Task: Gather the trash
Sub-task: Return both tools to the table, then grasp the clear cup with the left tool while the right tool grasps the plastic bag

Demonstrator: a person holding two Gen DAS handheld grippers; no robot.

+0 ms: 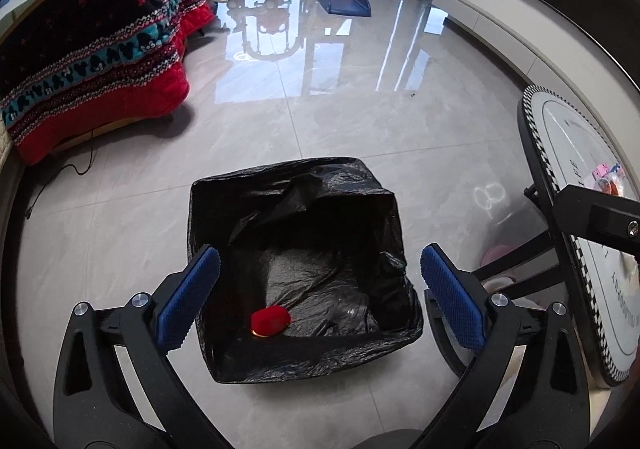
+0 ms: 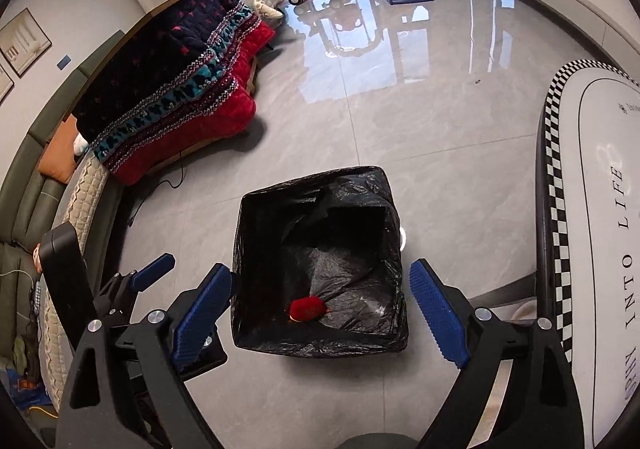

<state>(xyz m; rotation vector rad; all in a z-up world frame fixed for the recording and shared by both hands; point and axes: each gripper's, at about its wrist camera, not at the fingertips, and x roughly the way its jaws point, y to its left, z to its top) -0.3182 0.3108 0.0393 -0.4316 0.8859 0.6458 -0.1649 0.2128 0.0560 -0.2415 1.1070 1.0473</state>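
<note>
— Both grippers sit above the bin (image 1: 304, 273), pointing down into it. Why there?

— So anything let go falls straight in. The left gripper (image 1: 320, 289) is spread wide with nothing between its blue pads; the right gripper (image 2: 320, 309) is open too, and empty.

— And the trash?

— One red lump (image 1: 270, 322) lies at the bottom on the black bag, toward the near wall. Something clear may lie beside it, though glare on the plastic makes that hard to tell.

— Why the bag folded over the rim?

— Likely to keep it open and stop it slipping. The bin stands on the floor (image 1: 360, 129) just beside the round table (image 2: 592, 209), probably handy for more trash.
</note>
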